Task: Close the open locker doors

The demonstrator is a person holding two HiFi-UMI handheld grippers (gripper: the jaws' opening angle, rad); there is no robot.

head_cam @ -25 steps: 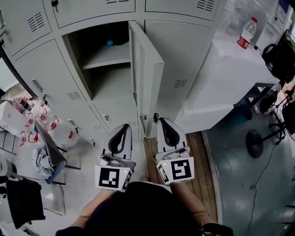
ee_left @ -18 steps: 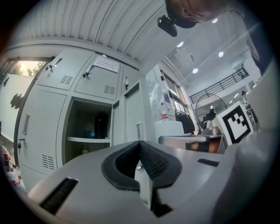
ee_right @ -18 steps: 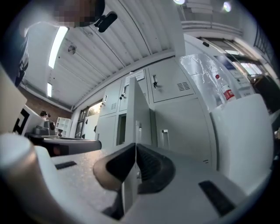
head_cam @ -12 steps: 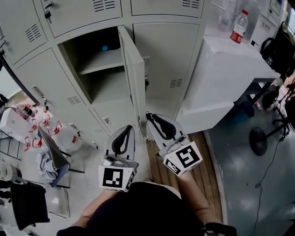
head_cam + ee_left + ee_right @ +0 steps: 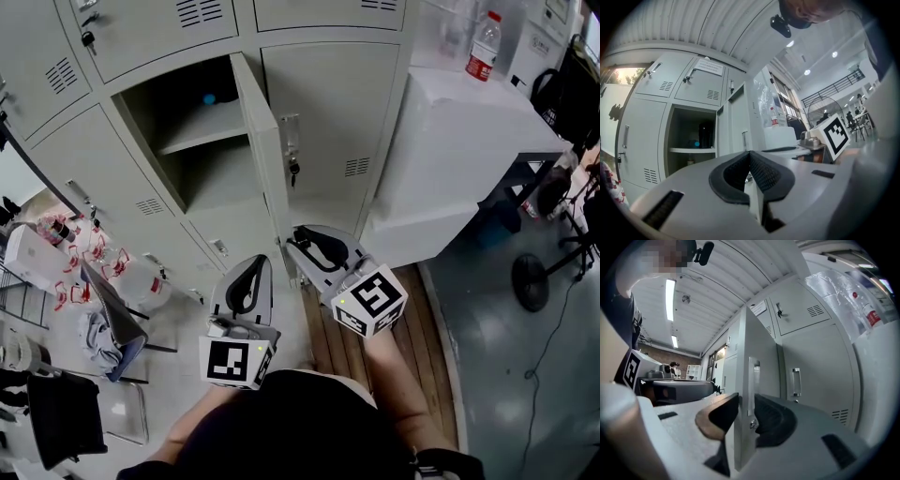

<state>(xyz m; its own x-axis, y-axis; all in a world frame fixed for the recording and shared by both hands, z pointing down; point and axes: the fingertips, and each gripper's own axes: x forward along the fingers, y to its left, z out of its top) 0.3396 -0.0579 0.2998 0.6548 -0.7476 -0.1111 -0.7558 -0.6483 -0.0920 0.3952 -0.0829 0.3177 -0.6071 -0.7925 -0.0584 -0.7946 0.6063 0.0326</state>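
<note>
At the door (image 5: 267,159) edge, straddling it with right gripper (image 5: 298,239) fingers just eased apart, ready to push; left gripper (image 5: 254,262) pinched closed, empty.

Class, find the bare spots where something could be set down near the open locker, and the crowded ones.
Free: locker shelf front, before the blue object; white tabletop beside the bottle. Crowded: floor at left, with chair and bottles.

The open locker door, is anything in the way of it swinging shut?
Nothing visible does. The right gripper's fingers have just been opening with the door's edge between them, and the locker mouth looks clear.
</note>
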